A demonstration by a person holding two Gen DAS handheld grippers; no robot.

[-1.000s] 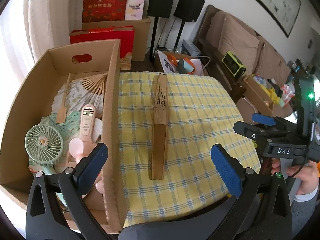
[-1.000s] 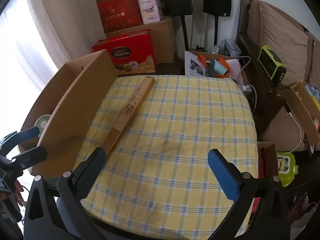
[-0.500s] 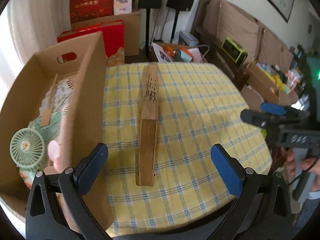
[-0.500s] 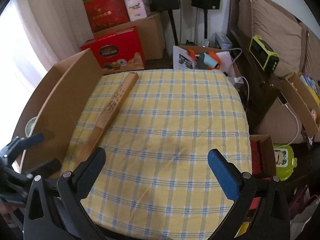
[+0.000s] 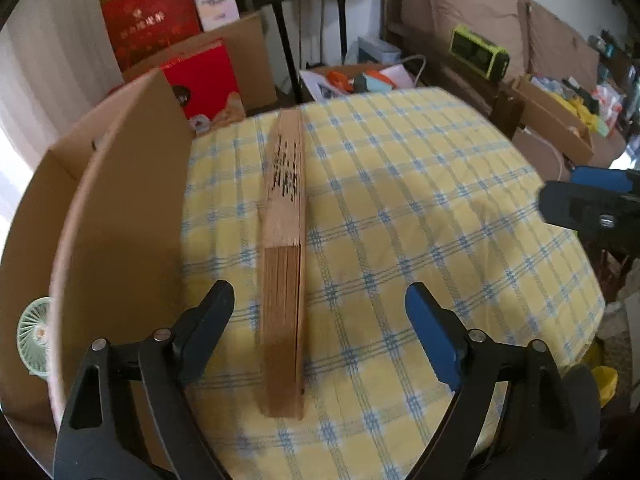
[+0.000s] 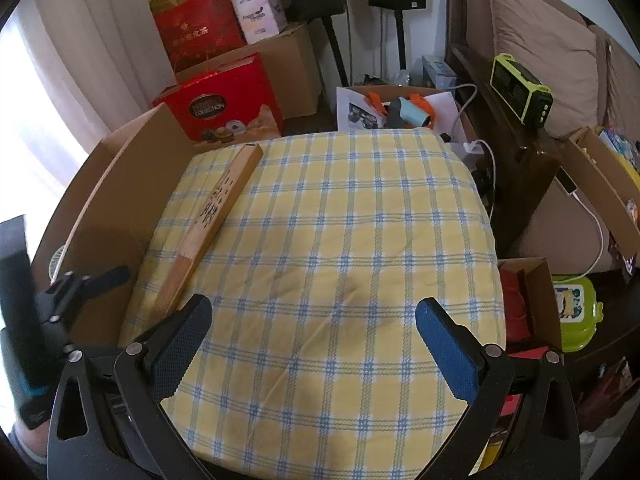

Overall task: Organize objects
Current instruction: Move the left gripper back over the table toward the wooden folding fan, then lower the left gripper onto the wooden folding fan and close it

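A long folded wooden fan [image 5: 284, 248] with black writing lies on the yellow checked tablecloth [image 5: 420, 216], next to the open cardboard box [image 5: 116, 216]. My left gripper [image 5: 320, 312] is open and straddles the fan's near handle end, just above it. In the right wrist view the fan [image 6: 212, 216] lies at the left of the cloth. My right gripper [image 6: 314, 326] is open and empty over the cloth's near middle. The left gripper also shows at the left edge [image 6: 80, 280]. The right gripper shows at the right edge of the left wrist view [image 5: 588, 200].
A green hand fan [image 5: 36, 332] peeks from inside the box. Red gift boxes [image 6: 224, 108] and brown cartons stand behind the table. A sofa with a green radio [image 6: 520, 92] is at the right. A small box of clutter [image 6: 400, 112] sits past the far edge.
My left gripper has swung right from over the box and dropped closer, so its fingers now straddle the fan's handle end. My right gripper has held roughly still.
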